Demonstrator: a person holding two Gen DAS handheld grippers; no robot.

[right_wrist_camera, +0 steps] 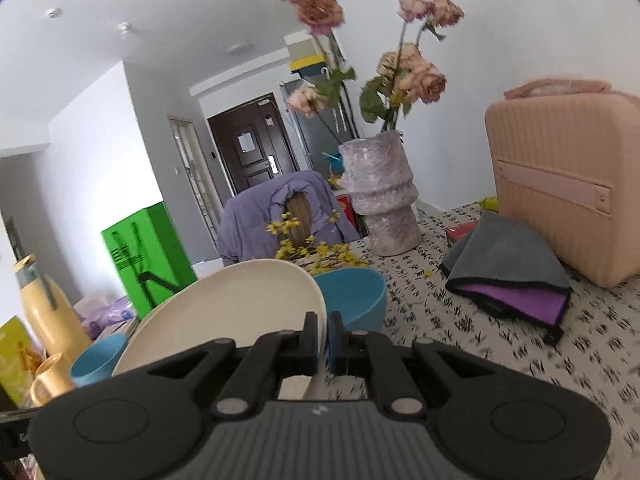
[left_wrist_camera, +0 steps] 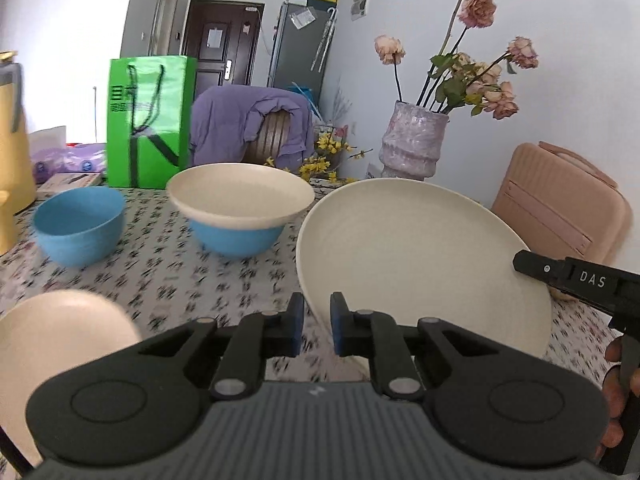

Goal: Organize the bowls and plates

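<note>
A large cream plate point(left_wrist_camera: 420, 264) was held tilted above the patterned counter point(left_wrist_camera: 160, 264), gripped at two edges. The left gripper point(left_wrist_camera: 316, 326) had its blue pads narrowed onto the plate's near rim. The right gripper point(right_wrist_camera: 323, 338) was clamped shut on the plate's rim at the opposite side; in the left wrist view its black finger reached in over the plate's right edge.

Behind the plate on the counter, a cream bowl point(left_wrist_camera: 240, 196) sat nested in a blue bowl point(left_wrist_camera: 236, 240), and a second blue bowl point(left_wrist_camera: 78, 224) stood apart to the left. A further cream dish point(left_wrist_camera: 60, 340) lay blurred at the lower left, near the left gripper.

At the back of the counter stood a lilac vase point(left_wrist_camera: 412, 144) of dried pink roses, a green bag point(left_wrist_camera: 150, 120) and a pink case point(left_wrist_camera: 560, 208). In the right wrist view a folded grey and purple cloth point(right_wrist_camera: 512, 276) lay just beside the case.
</note>
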